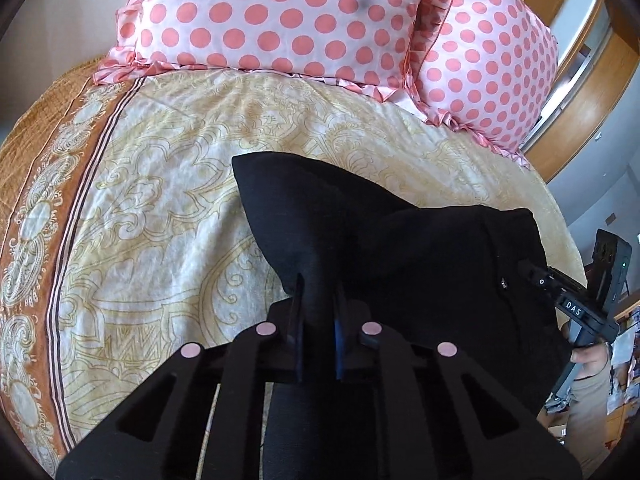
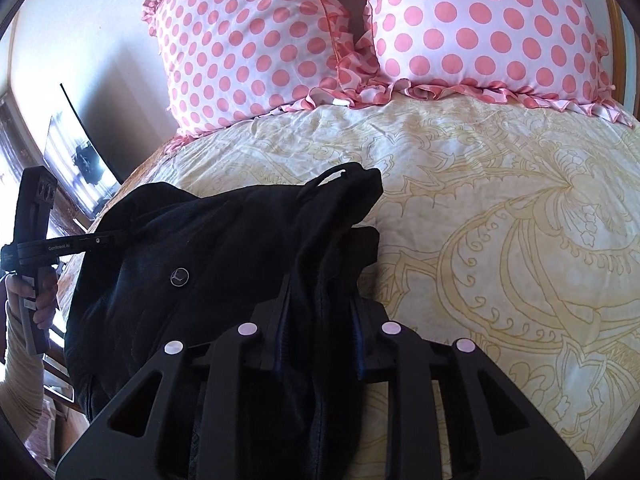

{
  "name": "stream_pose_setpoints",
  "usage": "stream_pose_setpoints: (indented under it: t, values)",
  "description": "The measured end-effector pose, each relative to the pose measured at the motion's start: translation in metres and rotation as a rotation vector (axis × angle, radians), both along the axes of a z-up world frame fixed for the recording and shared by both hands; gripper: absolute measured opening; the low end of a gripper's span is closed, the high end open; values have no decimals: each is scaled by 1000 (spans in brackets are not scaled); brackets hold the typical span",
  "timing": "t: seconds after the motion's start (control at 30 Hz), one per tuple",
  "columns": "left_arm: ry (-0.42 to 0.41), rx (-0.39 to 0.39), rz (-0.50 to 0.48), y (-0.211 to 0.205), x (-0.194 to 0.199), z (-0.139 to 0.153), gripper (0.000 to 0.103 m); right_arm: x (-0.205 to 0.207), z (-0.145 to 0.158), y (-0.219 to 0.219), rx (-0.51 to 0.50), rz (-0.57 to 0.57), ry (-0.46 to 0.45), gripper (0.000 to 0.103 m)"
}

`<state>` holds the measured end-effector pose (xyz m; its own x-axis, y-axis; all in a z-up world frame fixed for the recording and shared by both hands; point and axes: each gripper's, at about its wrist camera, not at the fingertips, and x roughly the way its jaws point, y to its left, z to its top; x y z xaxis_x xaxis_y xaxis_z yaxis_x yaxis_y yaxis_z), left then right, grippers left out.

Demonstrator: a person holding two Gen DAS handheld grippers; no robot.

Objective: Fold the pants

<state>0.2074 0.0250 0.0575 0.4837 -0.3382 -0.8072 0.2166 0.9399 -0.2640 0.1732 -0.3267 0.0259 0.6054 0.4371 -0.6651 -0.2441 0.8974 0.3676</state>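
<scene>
Black pants (image 1: 420, 248) lie bunched on the patterned cream bedsheet (image 1: 160, 200). My left gripper (image 1: 318, 292) is shut on a lifted fold of the pants, and a pointed flap of cloth stands up beyond its fingers. In the right wrist view the pants (image 2: 200, 240) show a small round logo and a drawstring at the waist. My right gripper (image 2: 320, 292) is shut on a thick bunch of the cloth, which fills the gap between its jaws. From each view the other gripper shows at the pants' edge: the right one (image 1: 524, 268) and the left one (image 2: 124, 234).
Two pink polka-dot pillows (image 1: 280, 20) (image 2: 248, 40) rest at the head of the bed. A wooden headboard (image 1: 580, 100) curves behind them. The sheet has a brown border (image 1: 60, 200) at the left. A person's hand (image 2: 40, 304) holds the left gripper's handle.
</scene>
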Motion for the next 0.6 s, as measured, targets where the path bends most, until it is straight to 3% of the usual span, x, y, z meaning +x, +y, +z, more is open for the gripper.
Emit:
stream_pose_setpoints:
  t: [0.07,0.13,0.2,0.27,0.3,0.33,0.37,0.43,0.5,0.6]
  values:
    - [1,38,0,-2,1,-2,23,0,0,-1,2,0,1,25]
    - [10,78,6,-2,2,-7,45,0,-1,-2,11,0,6,25]
    - [36,77,13,0,6,-14,53,1,-3,-3,26,-2,13,26]
    - [31,67,15,1,7,-15,53,3,-5,-6,46,-12,24,28]
    - [28,75,15,-1,7,-15,51,4,-6,-7,57,-15,30,30]
    - [25,69,12,-2,8,-14,38,4,-7,-8,68,-16,33,30]
    - [19,74,12,-7,7,-13,34,4,-7,-8,70,-15,32,30]
    - [-17,128,5,-17,3,-8,18,3,-6,-6,66,0,15,23]
    - [-72,202,-3,-29,-3,-1,11,1,-2,-4,67,7,-4,19]
    - [-127,266,-6,-39,-8,5,8,1,2,-6,84,4,-23,18]
